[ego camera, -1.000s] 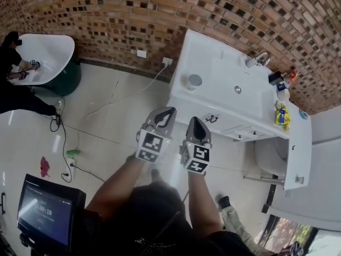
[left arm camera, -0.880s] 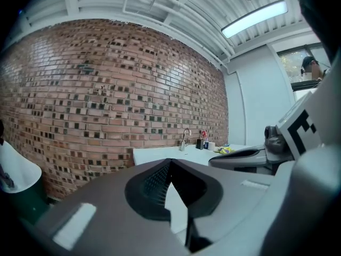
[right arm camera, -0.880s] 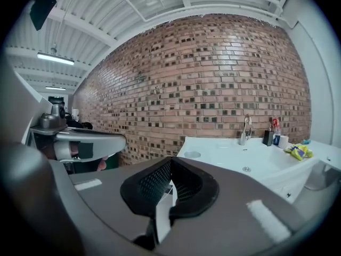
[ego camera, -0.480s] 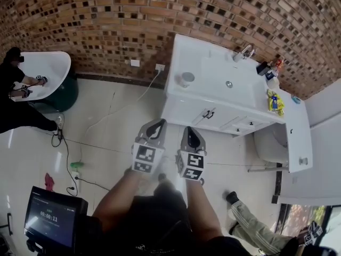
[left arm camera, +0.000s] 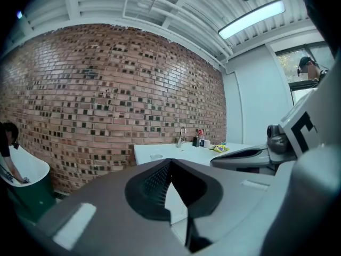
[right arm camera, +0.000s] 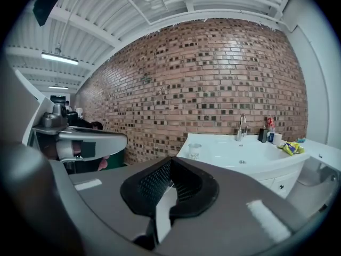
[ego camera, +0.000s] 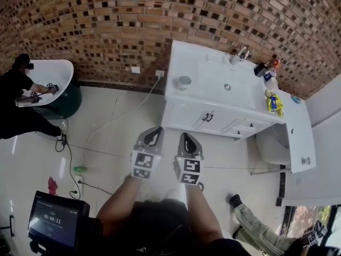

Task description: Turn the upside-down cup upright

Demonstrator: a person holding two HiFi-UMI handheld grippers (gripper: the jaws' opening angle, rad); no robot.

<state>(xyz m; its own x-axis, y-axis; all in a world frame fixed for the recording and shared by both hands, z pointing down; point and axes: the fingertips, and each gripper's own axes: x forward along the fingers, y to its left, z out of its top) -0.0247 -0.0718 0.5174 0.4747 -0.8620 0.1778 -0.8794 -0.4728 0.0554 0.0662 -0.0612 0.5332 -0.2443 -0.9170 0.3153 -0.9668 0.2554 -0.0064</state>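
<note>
Head view: the small pale translucent cup (ego camera: 184,82) stands on the left end of the white vanity worktop (ego camera: 209,67), well apart from the left gripper (ego camera: 153,135) and right gripper (ego camera: 187,140), both held over the floor.
Left gripper view: the jaws meet at their tips with nothing between them; the cup (left arm camera: 156,156) is far off.
Right gripper view: the jaws are likewise closed and empty; the cup (right arm camera: 195,151) sits untouched, too distant to tell which way up.
Progress: judged barely begun, with approach, grasp and turning all left.
</note>
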